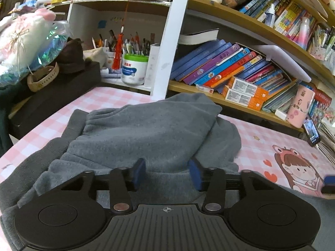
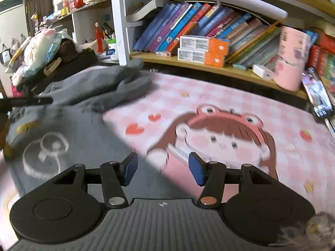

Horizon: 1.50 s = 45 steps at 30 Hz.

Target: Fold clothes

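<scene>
A grey fleece sweatshirt (image 1: 146, 133) lies bunched on the pink checked desk mat (image 1: 268, 146). My left gripper (image 1: 167, 172) is open, its blue pads low over the garment's near edge with nothing between them. In the right wrist view the same sweatshirt (image 2: 83, 125) spreads at the left, showing a white printed design (image 2: 45, 152) and a sleeve (image 2: 129, 79) thrown toward the shelf. My right gripper (image 2: 163, 170) is open and empty, hovering over the garment's right edge where it meets the mat (image 2: 240, 108). The view is motion-blurred.
A bookshelf (image 1: 240, 71) full of books runs along the back. A pink cup (image 2: 291, 60) and a phone (image 2: 318, 92) stand at the right. A pen-filled tub (image 1: 134, 69) sits behind; a black box (image 1: 52, 100) piled with plush toys (image 1: 23, 39) is at the left.
</scene>
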Tool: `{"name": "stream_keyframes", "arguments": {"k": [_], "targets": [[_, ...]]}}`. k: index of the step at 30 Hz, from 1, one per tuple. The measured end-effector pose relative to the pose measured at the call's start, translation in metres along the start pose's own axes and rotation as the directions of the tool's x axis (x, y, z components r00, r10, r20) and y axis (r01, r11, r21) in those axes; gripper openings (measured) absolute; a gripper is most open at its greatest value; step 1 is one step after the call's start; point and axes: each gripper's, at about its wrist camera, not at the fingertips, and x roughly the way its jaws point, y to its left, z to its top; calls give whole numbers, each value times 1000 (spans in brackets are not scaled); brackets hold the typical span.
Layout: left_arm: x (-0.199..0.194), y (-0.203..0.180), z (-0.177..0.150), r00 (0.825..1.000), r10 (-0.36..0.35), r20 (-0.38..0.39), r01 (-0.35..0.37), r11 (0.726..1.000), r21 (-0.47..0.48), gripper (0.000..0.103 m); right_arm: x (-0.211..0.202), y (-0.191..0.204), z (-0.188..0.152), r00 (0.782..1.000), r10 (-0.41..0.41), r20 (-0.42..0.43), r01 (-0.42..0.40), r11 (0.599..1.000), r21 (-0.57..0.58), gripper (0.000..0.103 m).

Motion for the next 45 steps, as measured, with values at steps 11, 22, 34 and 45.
{"name": "stream_keyframes", "arguments": {"k": [11, 22, 34, 45], "targets": [[0, -9, -12, 998, 39, 48, -43, 995, 89, 73, 95, 2, 88, 999, 27, -33, -27, 1000, -6, 62], [1, 9, -13, 999, -13, 37, 13, 1000, -10, 78, 208, -2, 142, 988, 92, -125, -60, 969, 238, 62], [-1, 8, -14, 998, -28, 50, 29, 1000, -9, 79, 230, 19, 155, 990, 95, -100, -64, 958, 279, 11], [2, 13, -13, 999, -30, 30, 31, 999, -35, 79, 123, 147, 163, 813, 573, 102, -516, 791, -330, 8]]}}
